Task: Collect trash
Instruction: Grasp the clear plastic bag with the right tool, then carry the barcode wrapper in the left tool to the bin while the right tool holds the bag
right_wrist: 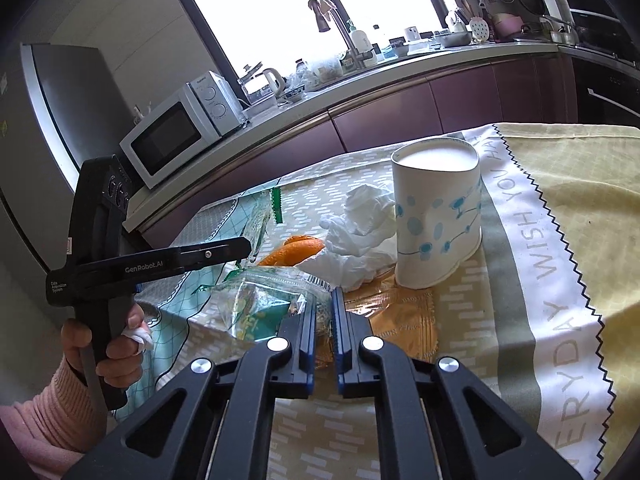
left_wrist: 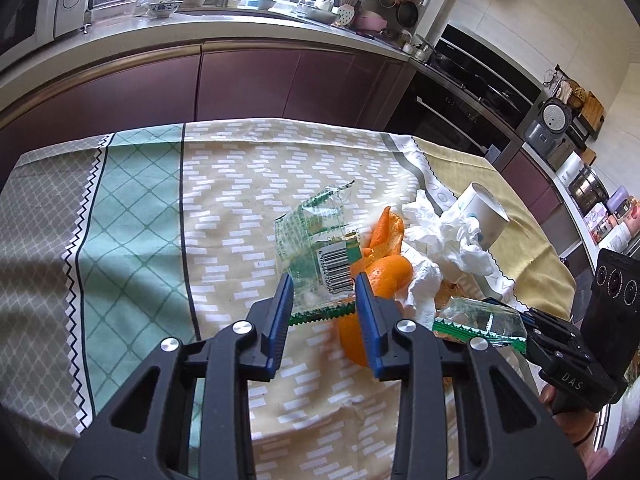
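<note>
A heap of trash lies on the patterned tablecloth (left_wrist: 240, 184). My left gripper (left_wrist: 324, 288) reaches over a clear green wrapper with a barcode (left_wrist: 316, 240); its blue pads stand apart on either side of the film's lower end. Orange peel (left_wrist: 388, 272) sits just right of it. My right gripper (right_wrist: 322, 312) is shut on a second clear green wrapper (right_wrist: 256, 308), pinching its edge. The left wrist view shows that wrapper (left_wrist: 472, 320) held in the right gripper (left_wrist: 508, 310). Crumpled white tissue (right_wrist: 360, 232) and a white paper cup with blue dots (right_wrist: 436, 212) lie beyond.
A golden-brown wrapper (right_wrist: 400, 320) lies flat under the right gripper. A hand in a pink sleeve (right_wrist: 116, 344) holds the left gripper (right_wrist: 240, 247). Purple cabinets and a worktop (left_wrist: 240, 76) run behind the table, with a microwave (right_wrist: 172, 136) on the worktop.
</note>
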### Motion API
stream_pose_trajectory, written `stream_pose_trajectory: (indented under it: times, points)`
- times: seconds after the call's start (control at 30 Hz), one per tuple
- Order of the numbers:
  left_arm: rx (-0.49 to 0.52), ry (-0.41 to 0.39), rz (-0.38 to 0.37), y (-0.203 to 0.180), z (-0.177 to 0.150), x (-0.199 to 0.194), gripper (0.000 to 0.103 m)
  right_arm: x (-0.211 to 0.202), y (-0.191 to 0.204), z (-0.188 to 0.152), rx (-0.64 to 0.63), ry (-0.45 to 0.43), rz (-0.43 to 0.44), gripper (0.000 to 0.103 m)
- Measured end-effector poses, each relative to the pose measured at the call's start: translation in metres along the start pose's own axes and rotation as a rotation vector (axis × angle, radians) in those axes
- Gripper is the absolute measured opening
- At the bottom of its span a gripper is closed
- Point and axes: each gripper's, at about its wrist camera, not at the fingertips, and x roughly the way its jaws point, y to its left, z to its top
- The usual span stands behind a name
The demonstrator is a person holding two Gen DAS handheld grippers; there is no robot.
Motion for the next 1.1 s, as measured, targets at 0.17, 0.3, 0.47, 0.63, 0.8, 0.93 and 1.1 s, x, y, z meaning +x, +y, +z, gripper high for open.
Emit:
stream_pose_trajectory:
  times: [0.17,0.3,0.47,0.63,0.8,0.93,1.1]
  points:
    - [-0.005,-0.046,-0.006,0.007,-0.009,-0.032,0.032,-0.004,0.012,0.002,-0.019,-0.01,0.035,0.006]
    - [-0.008,-0.081,0.016,0.019,-0.023,-0.063,0.032,-0.002,0.027,0.004,-0.044,-0.009,0.065,0.006]
    - [-0.043,-0.109,0.042,0.046,-0.043,-0.099,0.032,0.006,0.056,0.006,-0.092,0.007,0.123,0.006]
    - [-0.084,-0.134,0.101,0.081,-0.069,-0.139,0.032,0.023,0.096,0.01,-0.163,0.037,0.196,0.006]
    - [-0.131,-0.181,0.175,0.117,-0.094,-0.186,0.032,0.048,0.148,0.012,-0.251,0.081,0.283,0.006]
    - [-0.188,-0.218,0.252,0.152,-0.115,-0.225,0.032,0.071,0.194,0.014,-0.328,0.117,0.351,0.006]
    - [-0.273,-0.243,0.358,0.204,-0.14,-0.264,0.032,0.101,0.249,0.013,-0.416,0.164,0.421,0.006]
